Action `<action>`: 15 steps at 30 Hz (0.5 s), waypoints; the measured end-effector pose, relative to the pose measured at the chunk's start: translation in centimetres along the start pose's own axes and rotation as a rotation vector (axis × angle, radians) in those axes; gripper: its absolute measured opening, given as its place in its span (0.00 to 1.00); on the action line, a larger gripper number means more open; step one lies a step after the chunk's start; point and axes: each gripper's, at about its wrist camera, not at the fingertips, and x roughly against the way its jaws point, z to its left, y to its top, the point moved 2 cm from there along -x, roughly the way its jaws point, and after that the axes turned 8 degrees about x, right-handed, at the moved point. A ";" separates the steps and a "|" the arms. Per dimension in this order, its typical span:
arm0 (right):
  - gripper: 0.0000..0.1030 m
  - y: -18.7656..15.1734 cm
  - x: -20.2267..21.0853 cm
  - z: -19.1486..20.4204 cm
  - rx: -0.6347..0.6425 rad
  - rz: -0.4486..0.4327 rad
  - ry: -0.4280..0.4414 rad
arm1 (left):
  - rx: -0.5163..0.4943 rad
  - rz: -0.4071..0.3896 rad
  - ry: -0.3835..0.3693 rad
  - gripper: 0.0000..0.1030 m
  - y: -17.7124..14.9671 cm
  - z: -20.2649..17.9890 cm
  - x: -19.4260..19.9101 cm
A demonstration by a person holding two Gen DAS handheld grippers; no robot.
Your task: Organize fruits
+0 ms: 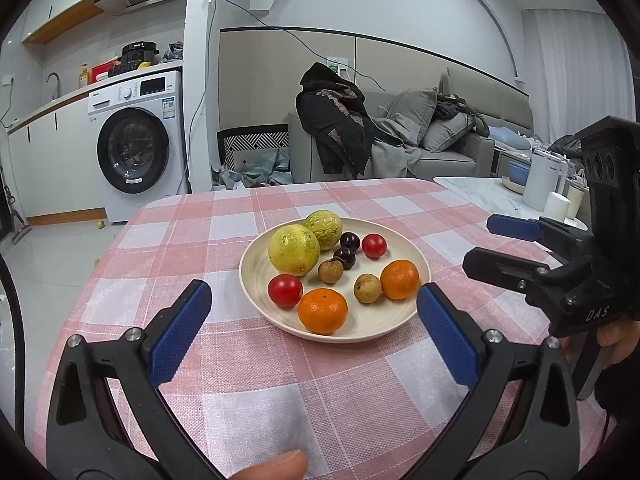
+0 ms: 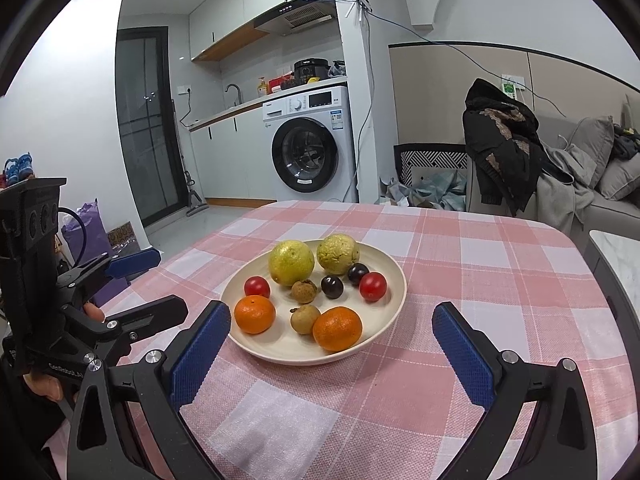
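Observation:
A cream plate sits mid-table on a pink checked cloth. On it lie two yellow-green citrus fruits, two oranges, two red cherry tomatoes, two dark cherries and two brown longans. My left gripper is open just in front of the plate, holding nothing. My right gripper is open too, its blue fingers flanking the plate's near rim. Each gripper shows in the other's view, the right one at right, the left one at left.
The table's edges fall off at left and far side. A white marble side table with a kettle and cups stands at right. A washing machine, a sofa with clothes and floor clutter lie beyond. A thumb shows at the bottom.

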 end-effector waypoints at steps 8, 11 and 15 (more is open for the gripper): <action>1.00 0.1 0.1 0.1 0.009 -0.003 0.001 | -0.001 0.001 -0.001 1.00 0.0 0.0 0.0; 1.00 0.1 0.1 0.1 0.010 -0.004 0.000 | -0.001 0.000 -0.001 0.99 0.0 0.1 0.0; 1.00 0.1 0.1 0.1 0.010 -0.002 0.001 | -0.001 0.001 -0.001 0.99 0.0 0.1 0.0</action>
